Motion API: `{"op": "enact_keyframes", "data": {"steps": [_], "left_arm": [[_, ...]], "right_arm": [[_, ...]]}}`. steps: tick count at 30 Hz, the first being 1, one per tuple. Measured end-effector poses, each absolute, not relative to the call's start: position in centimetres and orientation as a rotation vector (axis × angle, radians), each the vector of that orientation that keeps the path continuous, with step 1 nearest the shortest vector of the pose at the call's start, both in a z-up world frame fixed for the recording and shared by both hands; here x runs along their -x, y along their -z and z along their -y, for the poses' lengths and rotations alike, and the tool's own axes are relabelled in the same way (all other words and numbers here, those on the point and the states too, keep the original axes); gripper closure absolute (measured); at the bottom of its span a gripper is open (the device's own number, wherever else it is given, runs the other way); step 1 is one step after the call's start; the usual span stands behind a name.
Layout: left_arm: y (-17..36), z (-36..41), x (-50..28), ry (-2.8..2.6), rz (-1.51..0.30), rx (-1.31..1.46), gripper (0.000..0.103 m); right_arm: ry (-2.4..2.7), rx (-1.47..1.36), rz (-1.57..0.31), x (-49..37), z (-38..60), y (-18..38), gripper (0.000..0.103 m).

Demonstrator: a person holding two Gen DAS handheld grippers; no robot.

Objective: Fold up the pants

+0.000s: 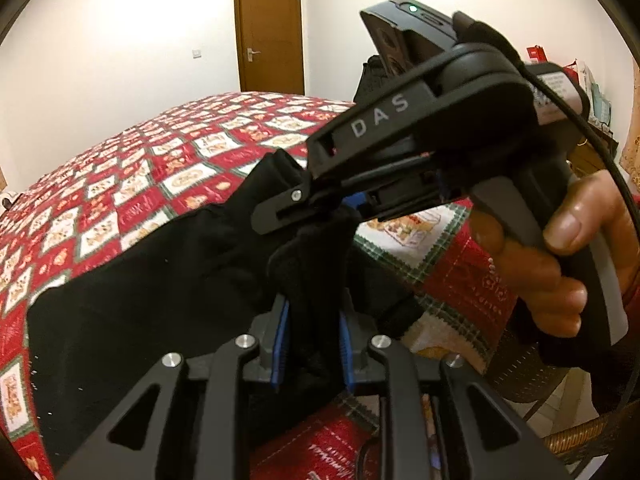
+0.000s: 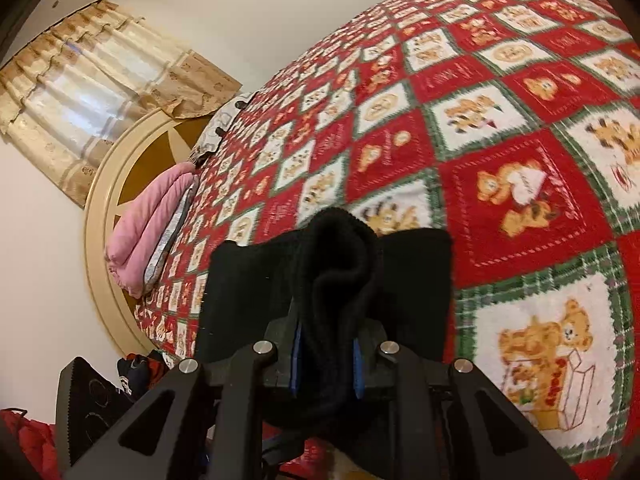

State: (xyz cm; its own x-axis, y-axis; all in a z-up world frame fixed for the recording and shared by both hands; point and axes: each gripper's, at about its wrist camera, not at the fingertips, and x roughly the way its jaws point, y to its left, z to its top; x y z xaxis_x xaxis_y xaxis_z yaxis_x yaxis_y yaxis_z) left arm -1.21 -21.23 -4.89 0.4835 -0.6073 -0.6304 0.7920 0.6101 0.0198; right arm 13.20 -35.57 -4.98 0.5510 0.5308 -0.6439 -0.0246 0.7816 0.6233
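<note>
Black pants (image 1: 132,300) lie spread on a red, white and green teddy-bear quilt (image 1: 132,168). My left gripper (image 1: 314,340) is shut on a bunched fold of the pants between its blue pads. In the left wrist view my right gripper (image 1: 316,206) sits just ahead, held by a bare hand (image 1: 560,248), and also pinches the fabric. In the right wrist view my right gripper (image 2: 326,356) is shut on a thick roll of the pants (image 2: 336,256), lifted above the quilt (image 2: 500,120).
A brown door (image 1: 270,32) and white wall stand beyond the bed. A pink folded cloth (image 2: 152,220) lies at the bed's edge by a cream round headboard (image 2: 100,208). Beige curtains (image 2: 80,92) hang behind. Clutter sits on the floor (image 2: 92,396).
</note>
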Motion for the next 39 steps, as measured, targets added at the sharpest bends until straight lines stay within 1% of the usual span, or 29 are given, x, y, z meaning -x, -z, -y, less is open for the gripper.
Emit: {"op": "enact_keyframes", "data": {"steps": [1, 2, 3, 4, 5, 7, 8, 9, 11, 13, 15, 17, 20, 24, 26, 28, 29, 30, 31, 33, 34, 36, 37, 39], "left_arm": [[5.0, 21.2, 1.1, 0.873, -0.628, -0.326, 0.076], [5.1, 21.1, 1.1, 0.884, -0.637, -0.319, 0.071], [5.0, 20.9, 0.5, 0.889, -0.646, -0.317, 0.065], [4.9, 20.6, 0.5, 0.893, -0.652, -0.314, 0.061], [4.7, 20.2, 0.5, 0.888, -0.653, -0.309, 0.055], [4.2, 19.5, 0.2, 0.875, -0.645, -0.293, 0.051], [3.8, 18.9, 0.0, 0.872, -0.645, -0.281, 0.046], [3.3, 18.2, -0.2, 0.867, -0.647, -0.271, 0.037], [2.5, 16.7, -0.5, 0.831, -0.634, -0.253, 0.027], [1.6, 14.4, -1.2, 0.787, -0.616, -0.216, 0.026], [1.1, 12.6, -2.3, 0.736, -0.613, -0.191, 0.026], [0.9, 10.8, -3.5, 0.669, -0.595, -0.178, 0.026], [1.3, 9.2, -4.7, 0.590, -0.590, -0.172, 0.026], [2.9, 7.7, -5.6, 0.546, -0.622, -0.157, 0.026], [4.1, 7.1, -5.4, 0.513, -0.644, -0.179, 0.026], [5.4, 6.3, -5.2, 0.485, -0.670, -0.197, 0.026], [5.9, 6.0, -5.2, 0.473, -0.684, -0.205, 0.026], [6.6, 5.8, -5.3, 0.462, -0.711, -0.213, 0.026], [7.3, 5.4, -5.4, 0.460, -0.736, -0.211, 0.026], [8.1, 4.4, -5.8, 0.462, -0.755, -0.146, 0.014], [8.2, 4.0, -6.1, 0.456, -0.767, -0.119, 0.012], [8.0, 3.6, -6.5, 0.464, -0.791, -0.092, 0.012], [7.7, 3.4, -6.5, 0.453, -0.789, -0.089, 0.012], [6.7, 3.0, -6.2, 0.414, -0.756, -0.102, 0.013]], "right_arm": [[-0.350, -0.610, -0.942, -13.2, 35.8, 5.4, 0.083], [-0.349, -0.613, -0.944, -13.3, 36.0, 5.7, 0.083], [-0.346, -0.610, -0.947, -13.4, 36.1, 6.1, 0.083], [-0.341, -0.607, -0.950, -13.5, 36.4, 6.5, 0.083], [-0.338, -0.617, -0.952, -13.5, 36.6, 6.8, 0.083], [-0.349, -0.663, -0.945, -13.5, 37.2, 7.3, 0.083], [-0.356, -0.674, -0.942, -13.5, 37.3, 7.4, 0.083], [-0.370, -0.682, -0.940, -13.5, 37.5, 7.4, 0.082], [-0.381, -0.719, -0.944, -13.3, 38.4, 6.9, 0.080], [-0.351, -0.761, -0.897, -12.2, 39.8, 6.0, 0.076], [-0.268, -0.760, -0.809, -10.4, 41.0, 4.4, 0.076], [-0.217, -0.671, -0.737, -8.3, 40.3, 2.2, 0.076], [-0.253, -0.499, -0.724, -6.9, 36.3, 0.0, 0.076], [-0.353, -0.331, -0.774, -6.6, 31.5, -0.4, 0.077], [-0.355, -0.266, -0.812, -6.5, 30.2, 0.7, 0.077], [-0.288, -0.200, -0.889, -6.8, 30.0, 2.6, 0.077], [-0.258, -0.195, -0.925, -6.9, 30.4, 3.6, 0.081], [-0.244, -0.225, -0.951, -6.8, 31.5, 4.6, 0.090], [-0.250, -0.262, -0.950, -6.7, 32.4, 5.0, 0.096], [-0.276, -0.406, -0.941, -6.3, 34.7, 5.5, 0.098], [-0.286, -0.486, -0.949, -6.3, 35.6, 5.7, 0.098], [-0.273, -0.563, -0.935, -6.3, 36.1, 5.0, 0.096], [-0.264, -0.553, -0.903, -6.2, 35.7, 4.1, 0.094], [-0.284, -0.459, -0.810, -6.1, 33.6, 1.5, 0.094]]}}
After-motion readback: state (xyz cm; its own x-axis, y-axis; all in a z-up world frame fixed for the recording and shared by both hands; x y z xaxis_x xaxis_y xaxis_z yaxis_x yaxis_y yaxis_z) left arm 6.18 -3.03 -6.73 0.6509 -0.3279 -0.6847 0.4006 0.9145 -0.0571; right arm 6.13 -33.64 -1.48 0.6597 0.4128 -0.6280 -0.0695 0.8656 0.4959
